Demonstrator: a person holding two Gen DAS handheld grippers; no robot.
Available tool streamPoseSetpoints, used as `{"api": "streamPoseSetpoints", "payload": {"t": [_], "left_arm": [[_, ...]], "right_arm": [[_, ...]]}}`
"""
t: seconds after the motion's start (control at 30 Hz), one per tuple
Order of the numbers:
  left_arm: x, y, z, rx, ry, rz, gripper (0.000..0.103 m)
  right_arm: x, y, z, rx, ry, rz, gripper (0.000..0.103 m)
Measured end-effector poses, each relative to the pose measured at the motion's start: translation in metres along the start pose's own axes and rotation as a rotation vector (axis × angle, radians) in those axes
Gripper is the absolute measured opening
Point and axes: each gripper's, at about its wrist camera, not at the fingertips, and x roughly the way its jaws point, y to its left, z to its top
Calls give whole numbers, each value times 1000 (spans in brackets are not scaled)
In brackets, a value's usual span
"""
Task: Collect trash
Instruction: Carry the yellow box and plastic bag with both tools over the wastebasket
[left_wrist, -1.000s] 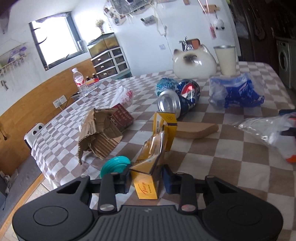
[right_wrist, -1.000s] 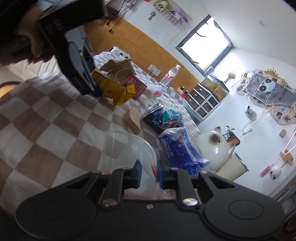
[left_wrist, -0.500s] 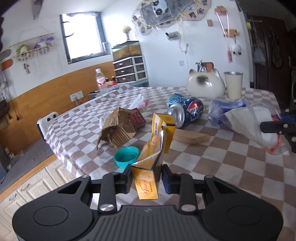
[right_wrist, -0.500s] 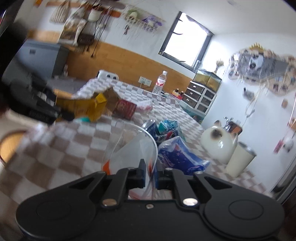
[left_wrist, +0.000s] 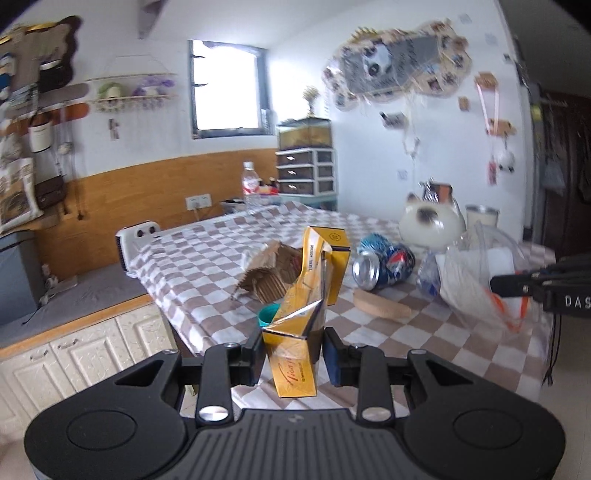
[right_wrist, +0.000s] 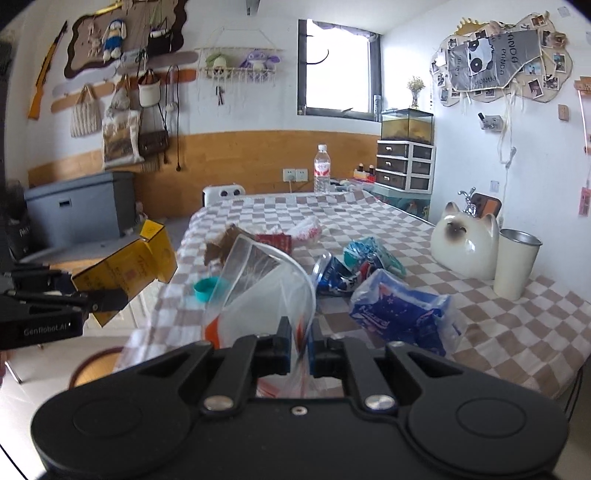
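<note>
Beside the checkered table (right_wrist: 369, 210) edge | yellow carton (left_wrist: 303, 332) clamped in left gripper (left_wrist: 293, 356), held off the table | clear plastic bag (right_wrist: 266, 291) pinched in right gripper (right_wrist: 300, 345), mouth open above the table.

Right gripper (right_wrist: 298, 345) jaws pinch clear plastic bag (right_wrist: 258, 284); left gripper (right_wrist: 105, 298) grips yellow carton (right_wrist: 129, 266).

"GenRobot.AI" is printed in pale letters on the side of the left claw (right_wrist: 107, 299), and "DAS" is seen on the right claw (left_wrist: 498, 286) before the frame edge cuts it off. On the yellow carton (left_wrist: 295, 354) a slanted script beginning "Tion" is made out. "PANDA" is read, mirrored, on the grey wall poster (right_wrist: 491, 59).
</note>
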Motion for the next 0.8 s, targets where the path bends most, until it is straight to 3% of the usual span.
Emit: {"api": "streamPoseSetpoints", "payload": {"t": [0.3, 0.47, 0.8], "left_arm": [[-33, 11, 0, -122, -34, 52, 34], [-51, 22, 2, -127, -60, 100, 34], [-75, 74, -10, -188, -59, 250, 34]], "right_arm": [[-9, 20, 11, -1, -45, 53, 8], [-8, 39, 16, -12, -62, 90, 9], [14, 94, 27, -59, -61, 202, 9]]}}
